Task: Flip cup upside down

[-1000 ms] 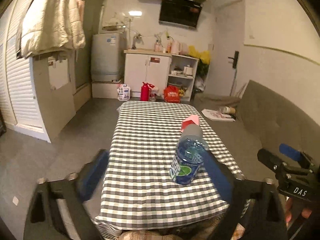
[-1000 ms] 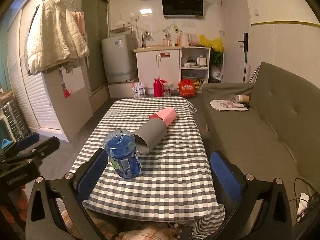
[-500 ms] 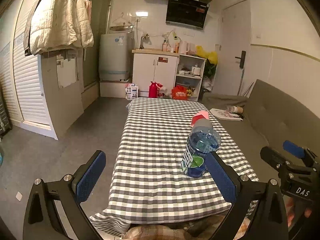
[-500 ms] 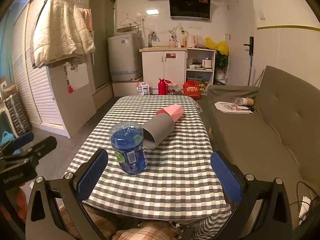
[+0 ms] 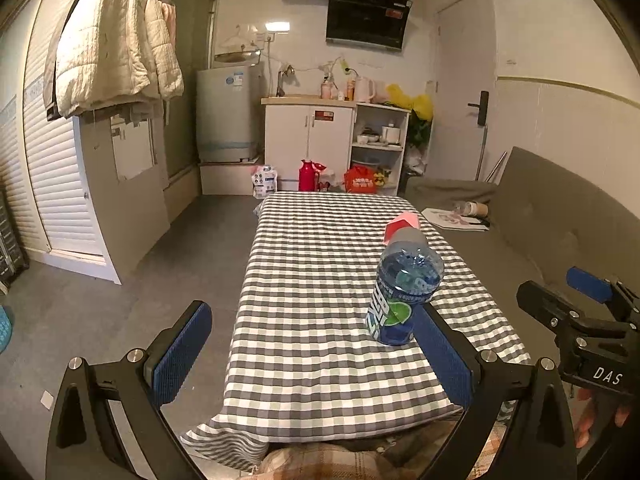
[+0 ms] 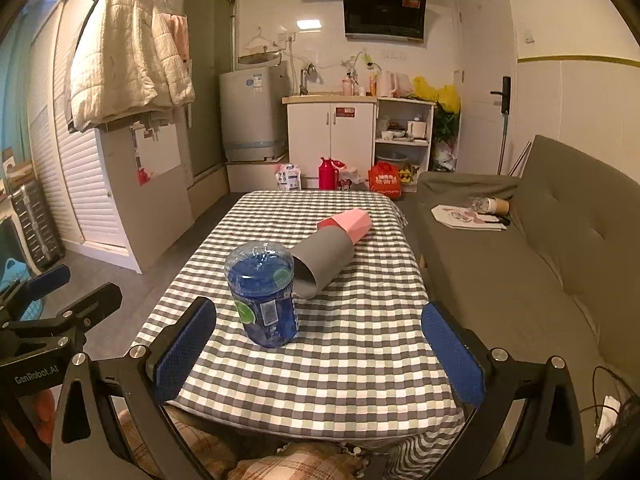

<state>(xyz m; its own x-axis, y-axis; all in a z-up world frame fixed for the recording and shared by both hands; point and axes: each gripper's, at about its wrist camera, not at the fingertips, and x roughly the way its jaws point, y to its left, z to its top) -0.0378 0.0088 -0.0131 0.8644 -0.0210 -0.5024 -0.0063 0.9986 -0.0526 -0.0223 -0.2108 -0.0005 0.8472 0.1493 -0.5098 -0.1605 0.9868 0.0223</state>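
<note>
The left gripper (image 5: 310, 358) hangs at the near edge of the table (image 5: 320, 360) with its blue-padded fingers (image 5: 178, 350) spread wide and nothing between them. Its right pad sits just in front of the blue cup's base in this view, but whether they touch cannot be told. The right gripper (image 6: 320, 356) is likewise released, jaws wide apart, hovering over the near end of the checked cloth and gripping nothing; in the left wrist view its black body shows at the far right with a hand (image 5: 596, 412) under it.

The blue cup (image 6: 262, 292), the task's thing, stands on the near part of the table, a translucent blue vessel with a green and white label. From the right wrist view it lies between the open fingers but further out, nearer the left pad. Whether it stands rim up or rim down cannot be told.

Just behind it a grey tube (image 6: 324, 258) lies on its side, its open mouth facing near, right beside the cup; contact is unclear. A pink faceted cap (image 6: 348, 222) sits at its far end.

Right of the table runs a grey sofa (image 6: 560, 240) carrying papers and a fallen paper cup. Beyond the table's far end stand white cabinets (image 6: 332, 136), a red flask (image 6: 326, 174) on the floor, and a washing machine (image 6: 252, 116). A pale quilted jacket (image 6: 128, 68) hangs at far left.
</note>
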